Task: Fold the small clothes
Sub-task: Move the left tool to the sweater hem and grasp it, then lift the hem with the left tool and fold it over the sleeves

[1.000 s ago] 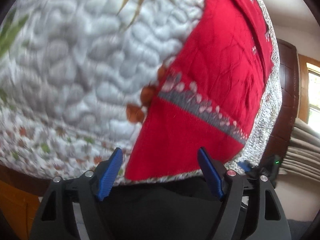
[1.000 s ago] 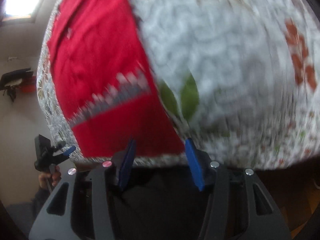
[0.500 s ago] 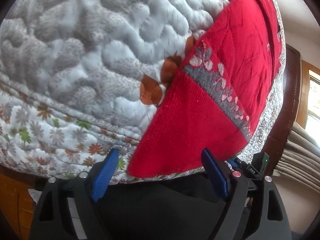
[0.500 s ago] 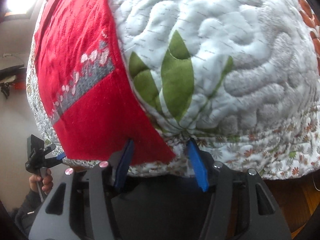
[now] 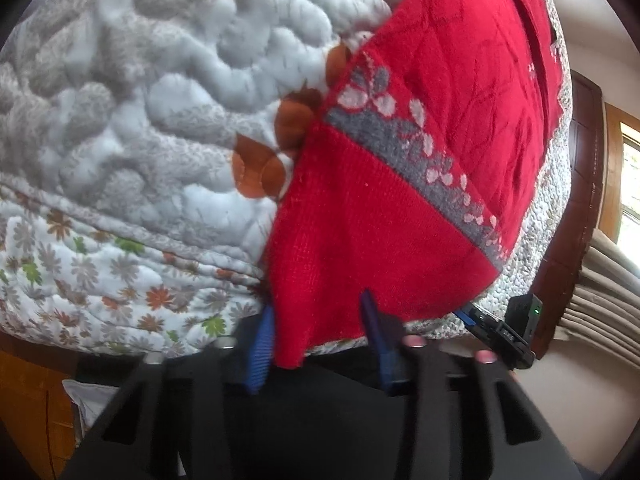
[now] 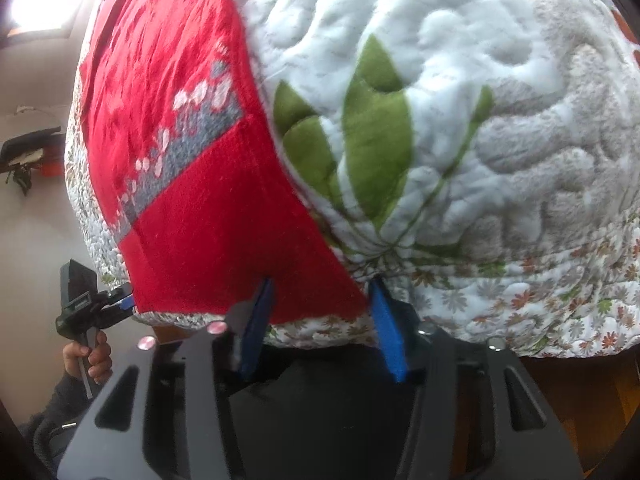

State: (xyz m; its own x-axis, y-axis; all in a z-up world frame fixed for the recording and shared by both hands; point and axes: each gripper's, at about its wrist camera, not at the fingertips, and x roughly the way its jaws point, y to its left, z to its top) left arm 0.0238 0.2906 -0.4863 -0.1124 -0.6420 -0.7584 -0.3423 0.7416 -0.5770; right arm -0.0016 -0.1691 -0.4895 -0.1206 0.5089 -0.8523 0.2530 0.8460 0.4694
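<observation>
Red knitted garment [image 5: 384, 240] on quilted bedspread [image 5: 160, 120]
Left gripper [image 5: 316, 328] jaws apart astride garment's hem corner; right gripper [image 6: 320, 312] likewise unclenched at opposite hem corner; neither clamped.

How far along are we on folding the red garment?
Early. Done: the red garment lies spread flat on the quilt, no fold visible. In hand: the left tool and right tool each straddle a near hem corner, jaws open, neither clamped. Left: grip both corners, then make every fold.
</observation>
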